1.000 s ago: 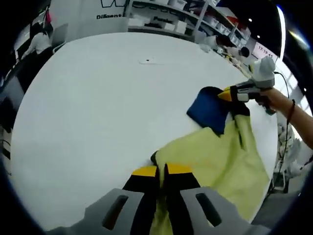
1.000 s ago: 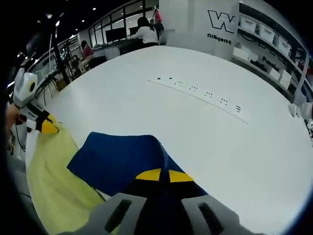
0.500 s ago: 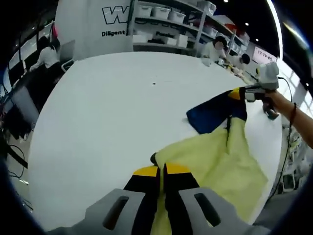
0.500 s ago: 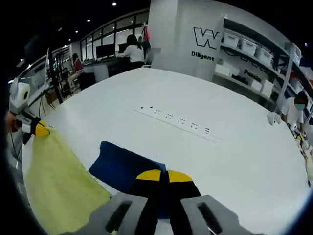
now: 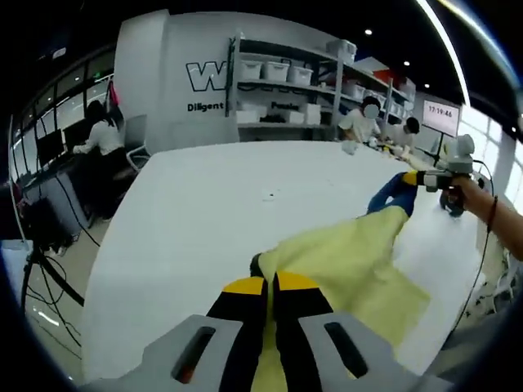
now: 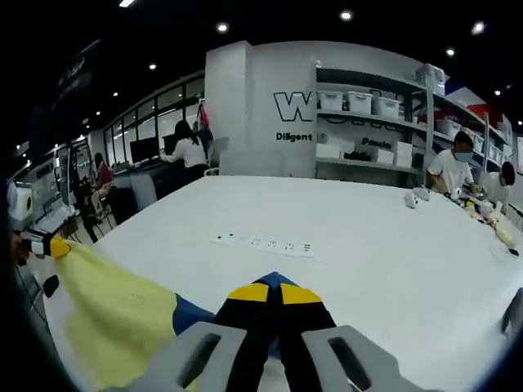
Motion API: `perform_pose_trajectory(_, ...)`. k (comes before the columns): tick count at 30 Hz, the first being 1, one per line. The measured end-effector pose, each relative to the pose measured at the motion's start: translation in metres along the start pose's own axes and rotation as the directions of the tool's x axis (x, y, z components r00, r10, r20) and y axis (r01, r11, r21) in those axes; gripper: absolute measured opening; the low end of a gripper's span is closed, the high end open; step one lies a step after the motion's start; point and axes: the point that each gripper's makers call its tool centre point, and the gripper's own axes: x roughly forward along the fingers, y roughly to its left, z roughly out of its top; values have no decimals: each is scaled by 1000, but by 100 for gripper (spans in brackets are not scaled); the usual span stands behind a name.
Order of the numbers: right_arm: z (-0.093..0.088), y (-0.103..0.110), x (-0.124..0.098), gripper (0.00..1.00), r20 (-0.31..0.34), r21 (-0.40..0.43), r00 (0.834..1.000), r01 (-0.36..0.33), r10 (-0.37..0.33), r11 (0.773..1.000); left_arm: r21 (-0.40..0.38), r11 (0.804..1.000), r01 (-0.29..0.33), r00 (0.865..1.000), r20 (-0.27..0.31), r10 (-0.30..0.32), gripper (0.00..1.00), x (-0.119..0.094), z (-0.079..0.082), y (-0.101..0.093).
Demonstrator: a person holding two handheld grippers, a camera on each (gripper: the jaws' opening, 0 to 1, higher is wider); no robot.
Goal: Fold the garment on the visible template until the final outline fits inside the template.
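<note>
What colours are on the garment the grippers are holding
The garment is pale yellow with a dark blue section; the left gripper view shows it best.

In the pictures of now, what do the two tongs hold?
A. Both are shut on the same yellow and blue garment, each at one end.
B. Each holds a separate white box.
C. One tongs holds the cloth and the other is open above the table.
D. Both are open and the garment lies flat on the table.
A: the left tongs and the right tongs are each shut on the yellow and blue garment, which stretches between them above the white table.
</note>
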Motion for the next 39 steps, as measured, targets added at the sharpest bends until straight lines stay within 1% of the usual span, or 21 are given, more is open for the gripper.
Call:
perform_pose_trajectory(2, -22, -2, -16, 0, -21, 30, 1000, 18, -18, 999, -40, 999, 7, 1000, -16, -8, 2, -10, -21, -8)
perform_pose_trajectory(4, -47, -3, -32, 0, -56, 68, 998, 36, -32, 997, -85, 996, 40, 996, -72, -46, 2, -19, -47, -20)
perform_pose_trajectory(7, -83, -5, -50, 0, -116, 90, 992, 53, -42, 995, -73, 996, 48, 988, -141, -58, 2, -28, -79, -29)
perform_pose_trajectory(9, -99, -6, -57, 0, -159, 74, 986, 59, -47, 996, -86, 994, 61, 986, -149, -73, 2, -30, -88, -33)
perform_pose_trajectory(10, -107, -6, -60, 0, -174, 60, 983, 64, -53, 996, -119, 990, 79, 983, -155, -97, 2, -30, -94, -39)
perform_pose_trajectory(11, -110, -6, -61, 0, -174, 64, 983, 63, -51, 996, -137, 986, 93, 976, -183, -118, 2, -31, -100, -43)
perform_pose_trajectory(14, -116, -3, -66, 0, -187, 77, 981, 59, -43, 995, -100, 992, 82, 972, -210, -101, 2, -30, -106, -44)
perform_pose_trajectory(16, -129, -5, -70, 0, -237, 3, 969, 74, -71, 997, -98, 993, 72, 961, -260, -95, 2, -28, -115, -44)
perform_pose_trajectory(17, -133, -4, -71, 0, -249, -11, 966, 73, -73, 997, -104, 992, 71, 960, -262, -96, 2, -27, -116, -45)
perform_pose_trajectory(18, -137, -4, -71, 0, -264, -18, 962, 71, -73, 997, -123, 990, 64, 951, -294, -98, 2, -26, -122, -44)
perform_pose_trajectory(19, -141, -4, -71, 0, -274, -19, 958, 76, -79, 997, -134, 990, 48, 946, -310, -88, 2, -25, -126, -43)
perform_pose_trajectory(20, -146, -8, -72, 0, -288, -73, 953, 81, -99, 994, -132, 991, 33, 946, -316, -73, 2, -23, -129, -42)
perform_pose_trajectory(22, -153, -12, -71, 0, -309, -115, 944, 81, -113, 990, -134, 991, 19, 925, -373, -68, 2, -25, -140, -42)
perform_pose_trajectory(29, -172, -14, -71, 0, -363, -159, 922, 81, -135, 984, -98, 995, -3, 905, -424, -39, 2, -20, -157, -43)
perform_pose_trajectory(31, -176, -15, -72, 0, -378, -162, 916, 78, -134, 984, -99, 995, -7, 904, -426, -36, 3, -20, -160, -44)
perform_pose_trajectory(32, -177, -16, -72, 0, -381, -156, 914, 81, -136, 984, -91, 996, -12, 896, -442, -30, 3, -20, -164, -43)
perform_pose_trajectory(33, -180, -17, -72, 0, -390, -150, 911, 81, -134, 985, -75, 997, -6, 894, -447, -28, 3, -20, -167, -44)
perform_pose_trajectory(34, -182, -17, -72, 0, -396, -146, 908, 80, -133, 986, -66, 998, -4, 897, -440, -25, 3, -20, -167, -45)
perform_pose_trajectory(36, -181, -15, -72, 0, -389, -145, 912, 79, -131, 986, -64, 998, -10, 899, -437, -19, 4, -20, -168, -44)
perform_pose_trajectory(38, -180, -15, -72, 0, -381, -149, 915, 81, -133, 986, -63, 998, -15, 899, -438, -14, 10, -21, -168, -43)
perform_pose_trajectory(39, -177, -13, -74, 0, -368, -161, 919, 82, -137, 984, -48, 999, -12, 885, -465, -12, 15, -26, -169, -43)
